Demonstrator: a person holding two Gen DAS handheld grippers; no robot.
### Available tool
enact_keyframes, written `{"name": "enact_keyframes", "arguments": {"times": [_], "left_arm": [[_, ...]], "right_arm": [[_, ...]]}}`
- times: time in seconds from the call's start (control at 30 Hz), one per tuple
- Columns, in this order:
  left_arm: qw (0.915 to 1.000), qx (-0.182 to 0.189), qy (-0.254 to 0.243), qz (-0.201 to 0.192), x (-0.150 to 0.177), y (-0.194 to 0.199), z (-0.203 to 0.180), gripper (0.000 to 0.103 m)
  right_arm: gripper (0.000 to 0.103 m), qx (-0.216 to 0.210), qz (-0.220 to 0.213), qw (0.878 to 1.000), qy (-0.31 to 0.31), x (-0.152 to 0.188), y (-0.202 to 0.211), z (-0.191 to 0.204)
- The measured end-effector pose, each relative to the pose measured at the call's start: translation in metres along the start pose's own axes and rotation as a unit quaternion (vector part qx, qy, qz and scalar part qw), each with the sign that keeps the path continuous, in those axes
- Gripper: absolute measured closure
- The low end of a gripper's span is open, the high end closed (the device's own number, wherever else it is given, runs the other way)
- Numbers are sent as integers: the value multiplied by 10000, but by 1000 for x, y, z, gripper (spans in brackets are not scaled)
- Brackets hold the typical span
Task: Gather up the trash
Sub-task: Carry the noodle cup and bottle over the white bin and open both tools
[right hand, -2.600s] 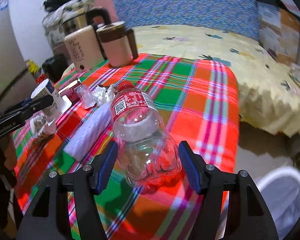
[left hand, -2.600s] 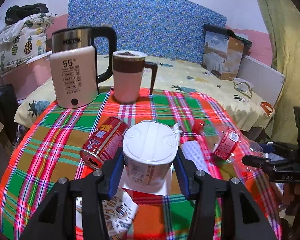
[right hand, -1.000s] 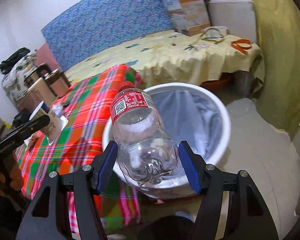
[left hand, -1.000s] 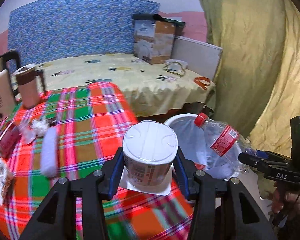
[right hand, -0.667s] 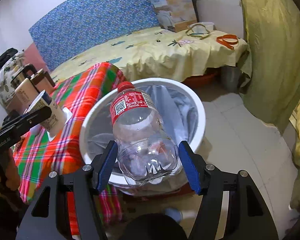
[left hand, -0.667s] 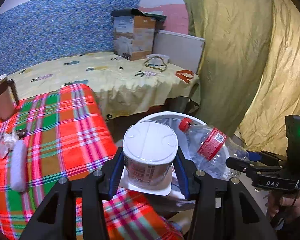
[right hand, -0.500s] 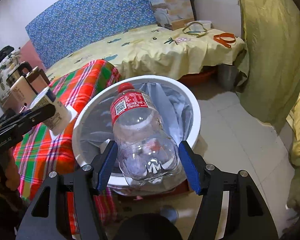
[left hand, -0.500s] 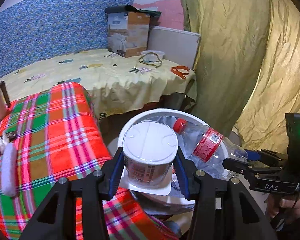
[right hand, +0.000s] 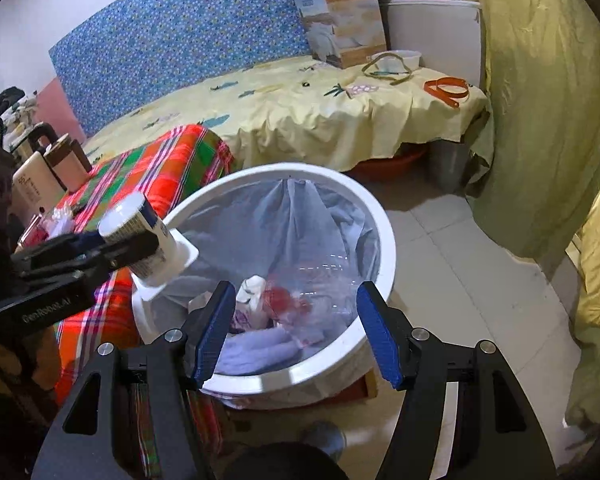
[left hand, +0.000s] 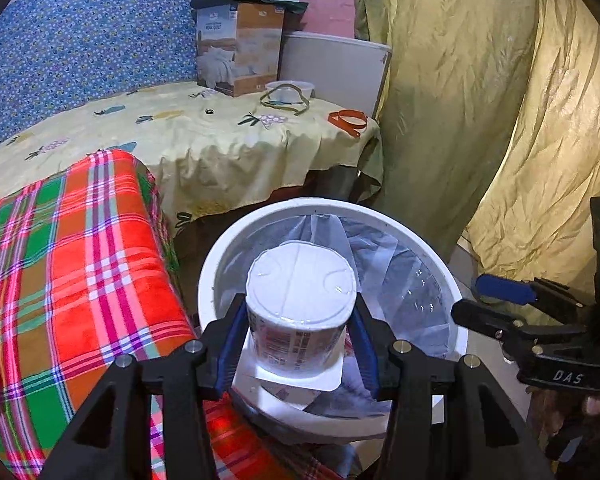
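My left gripper (left hand: pixel 298 336) is shut on a white instant-noodle cup (left hand: pixel 300 300), held tilted over the near-left rim of the white lined trash bin (left hand: pixel 216 256). The right wrist view shows the same cup (right hand: pixel 140 236) hanging at the bin's left edge (right hand: pixel 384 216). My right gripper (right hand: pixel 298 332) stands open above the bin with nothing between its blue pads. A clear plastic bottle with a red label (right hand: pixel 300 300) lies inside the bin among other trash. Seen from the left wrist, the right gripper (left hand: pixel 480 300) hovers at the bin's right side.
A plaid-covered table (left hand: pixel 80 260) borders the bin on the left, with a kettle and mug (right hand: pixel 40 176) at its far end. A bed with a yellow sheet (left hand: pixel 220 140) lies behind. A yellow curtain (left hand: pixel 480 100) hangs to the right over tiled floor (right hand: pixel 460 260).
The bottle has left my right gripper and dropped into the bin. My left gripper has carried the cup from over the table to above the bin's rim.
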State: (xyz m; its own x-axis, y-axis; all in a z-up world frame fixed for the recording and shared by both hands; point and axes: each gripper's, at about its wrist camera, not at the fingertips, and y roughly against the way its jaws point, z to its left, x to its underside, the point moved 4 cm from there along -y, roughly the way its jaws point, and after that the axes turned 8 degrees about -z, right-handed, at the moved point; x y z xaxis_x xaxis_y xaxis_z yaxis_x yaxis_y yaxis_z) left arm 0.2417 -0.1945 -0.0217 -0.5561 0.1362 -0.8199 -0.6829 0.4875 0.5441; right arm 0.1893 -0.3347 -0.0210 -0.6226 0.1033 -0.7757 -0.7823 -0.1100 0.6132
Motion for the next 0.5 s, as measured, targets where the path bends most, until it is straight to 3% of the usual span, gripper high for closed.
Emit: {"name": "enact_keyframes", "arguments": {"times": [0.1, 0.23, 0.5], "left_arm": [[10000, 58, -2, 20, 2, 0, -2, 51], [10000, 48, 25, -13, 3, 0, -1, 41], [9998, 8, 171, -100, 4, 17, 6, 40]], "right_arm": [[38, 3, -54, 10000, -46, -1, 3, -2], [38, -36, -89, 9999, -58, 0, 6, -1], [38, -155, -144, 9998, -55, -1, 11, 10]]}}
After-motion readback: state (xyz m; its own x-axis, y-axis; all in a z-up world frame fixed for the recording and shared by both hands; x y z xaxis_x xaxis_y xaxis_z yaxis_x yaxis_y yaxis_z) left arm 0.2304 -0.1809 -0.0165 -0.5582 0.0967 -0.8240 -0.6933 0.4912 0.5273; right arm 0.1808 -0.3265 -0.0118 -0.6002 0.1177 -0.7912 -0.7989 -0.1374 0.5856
